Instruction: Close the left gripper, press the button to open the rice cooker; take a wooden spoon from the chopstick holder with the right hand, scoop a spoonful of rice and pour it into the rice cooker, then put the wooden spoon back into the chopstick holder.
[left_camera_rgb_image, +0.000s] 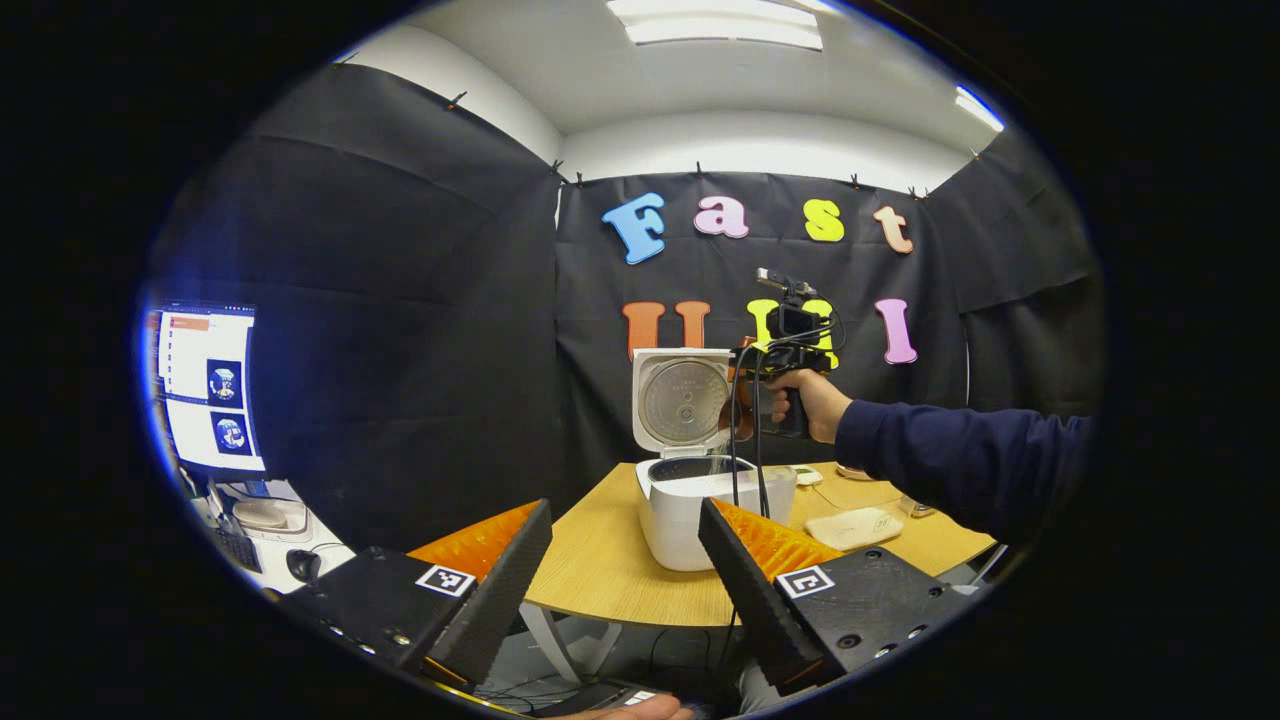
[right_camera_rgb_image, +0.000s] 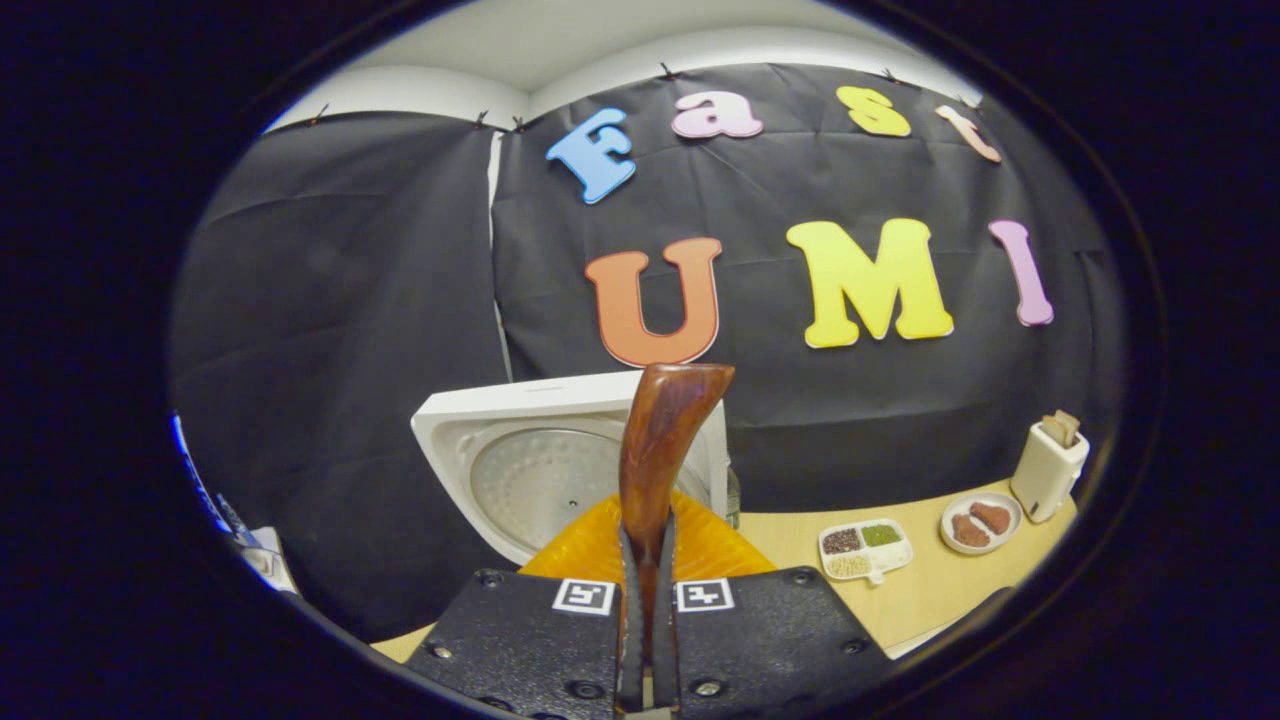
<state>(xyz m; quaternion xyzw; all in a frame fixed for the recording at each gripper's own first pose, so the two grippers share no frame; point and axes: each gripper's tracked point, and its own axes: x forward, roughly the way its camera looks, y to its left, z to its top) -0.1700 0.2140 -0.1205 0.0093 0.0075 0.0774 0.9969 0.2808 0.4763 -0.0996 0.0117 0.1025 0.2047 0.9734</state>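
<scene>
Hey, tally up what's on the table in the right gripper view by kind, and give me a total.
Rice cooker, lid open: 1
Divided dish of grains: 1
Plate with brown pieces: 1
White holder: 1
Total: 4

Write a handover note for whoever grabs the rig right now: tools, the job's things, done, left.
Left tool: open, empty, held back from the light wooden table, aimed at the white rice cooker.
Right tool: shut on the brown wooden spoon, raised beside the cooker's upright open lid.
Things: the cooker sits on the table; the divided white dish of grains sits to the right in the right gripper view. The chopstick holder I cannot make out for sure.
Done: lid open, spoon taken.
Left: can't tell whether rice went in. If not, scoop and pour; then return the spoon.
</scene>
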